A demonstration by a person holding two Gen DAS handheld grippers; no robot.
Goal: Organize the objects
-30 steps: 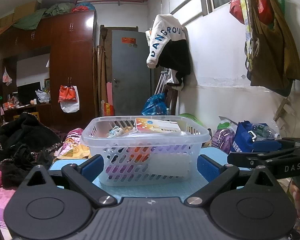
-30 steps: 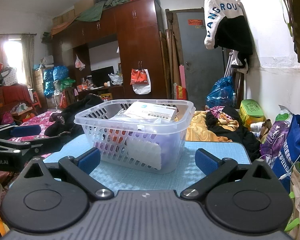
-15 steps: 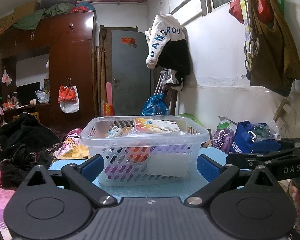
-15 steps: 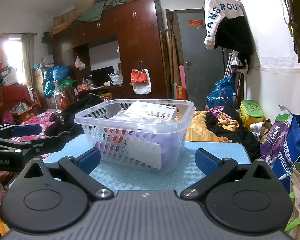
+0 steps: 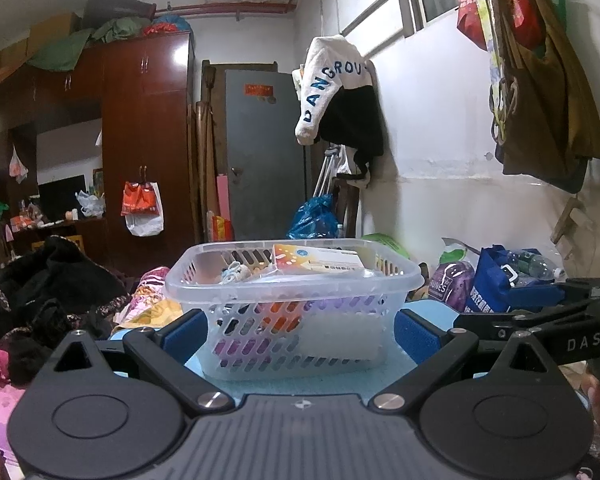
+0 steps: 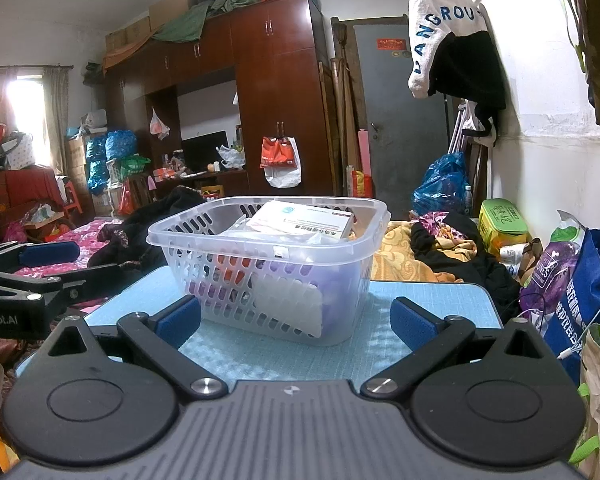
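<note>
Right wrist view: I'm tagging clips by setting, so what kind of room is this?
Probably a lived-in, cluttered bedroom: a tall wooden wardrobe, clothes heaped on bedding, and a jacket hanging on the wall.

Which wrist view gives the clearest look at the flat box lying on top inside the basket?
The right wrist view: the box shows its broad white top, printing visible, above the basket rim. The left wrist view catches the box lower and more edge-on, mainly its orange end.
</note>
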